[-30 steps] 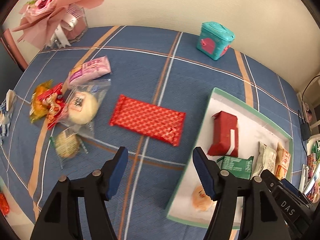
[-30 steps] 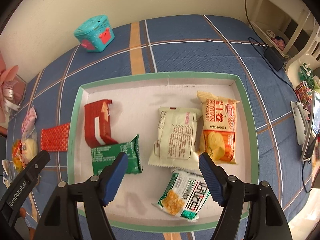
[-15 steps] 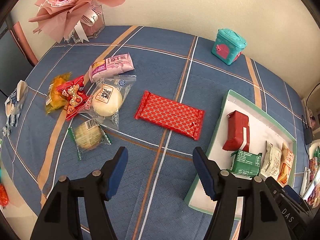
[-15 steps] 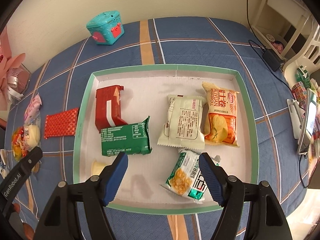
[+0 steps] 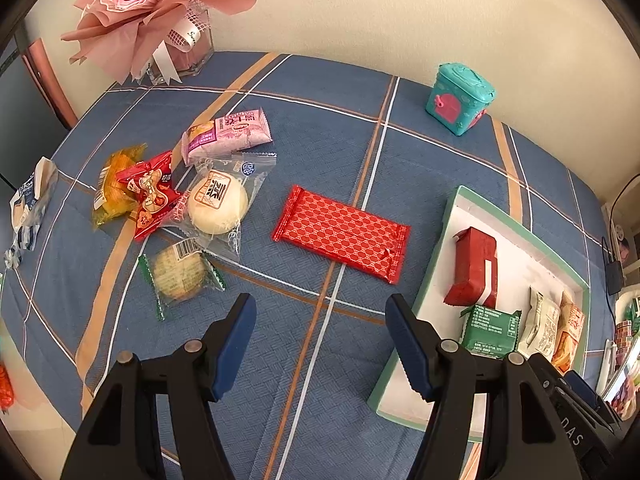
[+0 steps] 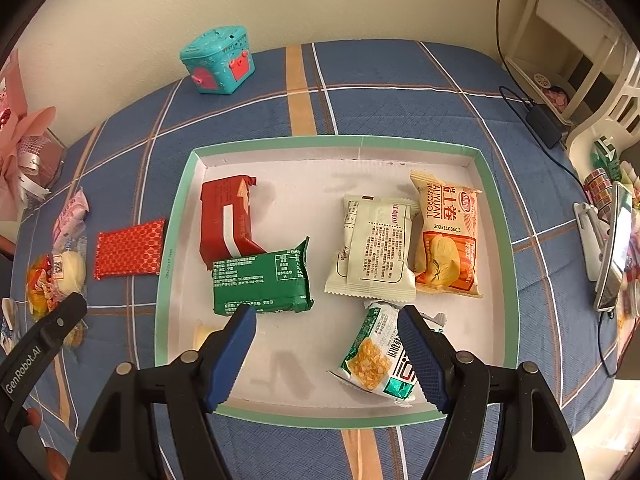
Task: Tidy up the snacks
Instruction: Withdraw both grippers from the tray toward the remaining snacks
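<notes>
Left of the green-rimmed tray (image 6: 172, 216) lie loose snacks: a clear-wrapped bun (image 5: 218, 202), then a flat red patterned packet (image 5: 340, 234) nearest the tray. The left gripper (image 5: 320, 322) hangs over bare cloth, jaws apart, empty. Inside the tray sit a green packet (image 6: 262, 278) and an orange roll packet (image 6: 448, 236); the right gripper (image 6: 326, 326) hovers above the tray, jaws apart, empty.

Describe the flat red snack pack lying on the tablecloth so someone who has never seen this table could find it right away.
Start at the green-rimmed tray on the blue plaid tablecloth. Just outside its left rim lies the flat red packet, alone. Unlike the tray's bulky red packet, it is thin with a lattice print.
</notes>
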Tool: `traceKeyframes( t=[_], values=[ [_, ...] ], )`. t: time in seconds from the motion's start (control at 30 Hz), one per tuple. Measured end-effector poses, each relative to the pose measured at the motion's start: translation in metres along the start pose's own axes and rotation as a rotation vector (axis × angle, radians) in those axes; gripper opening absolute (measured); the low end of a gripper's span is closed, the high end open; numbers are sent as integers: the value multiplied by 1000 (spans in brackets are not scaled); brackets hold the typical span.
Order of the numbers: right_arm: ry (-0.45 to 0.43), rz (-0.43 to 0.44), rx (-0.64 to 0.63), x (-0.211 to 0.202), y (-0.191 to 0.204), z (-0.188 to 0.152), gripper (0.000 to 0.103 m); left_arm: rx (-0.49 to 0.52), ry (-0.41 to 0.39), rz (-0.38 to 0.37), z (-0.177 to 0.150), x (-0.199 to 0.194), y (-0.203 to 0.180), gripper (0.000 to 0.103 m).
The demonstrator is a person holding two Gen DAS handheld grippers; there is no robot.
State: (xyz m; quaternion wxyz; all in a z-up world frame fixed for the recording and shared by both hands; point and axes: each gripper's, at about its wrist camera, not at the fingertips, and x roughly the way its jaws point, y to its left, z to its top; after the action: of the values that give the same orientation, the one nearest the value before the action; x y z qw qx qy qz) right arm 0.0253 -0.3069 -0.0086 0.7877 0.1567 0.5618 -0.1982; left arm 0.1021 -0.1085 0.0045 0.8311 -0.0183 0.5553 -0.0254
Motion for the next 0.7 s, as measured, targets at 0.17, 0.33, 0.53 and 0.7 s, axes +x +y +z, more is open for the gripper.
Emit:
traceKeyframes(
  t=[0.17, 0.33, 0.53, 0.7],
  values=[
    [-5, -1, 7, 1, -3, 0, 79, -3, -5, 2, 0, 1, 2, 79],
    [-19, 5, 16, 1, -4, 0, 94, 1, -28, 6, 1, 1, 4, 87],
    [-49, 4, 15, -2, -4, 2, 103, 15, -50, 9, 3, 2, 5, 94],
    [-64, 52, -2, -2, -1, 2, 103, 21, -68, -4, 3, 0, 5, 94]
  ],
)
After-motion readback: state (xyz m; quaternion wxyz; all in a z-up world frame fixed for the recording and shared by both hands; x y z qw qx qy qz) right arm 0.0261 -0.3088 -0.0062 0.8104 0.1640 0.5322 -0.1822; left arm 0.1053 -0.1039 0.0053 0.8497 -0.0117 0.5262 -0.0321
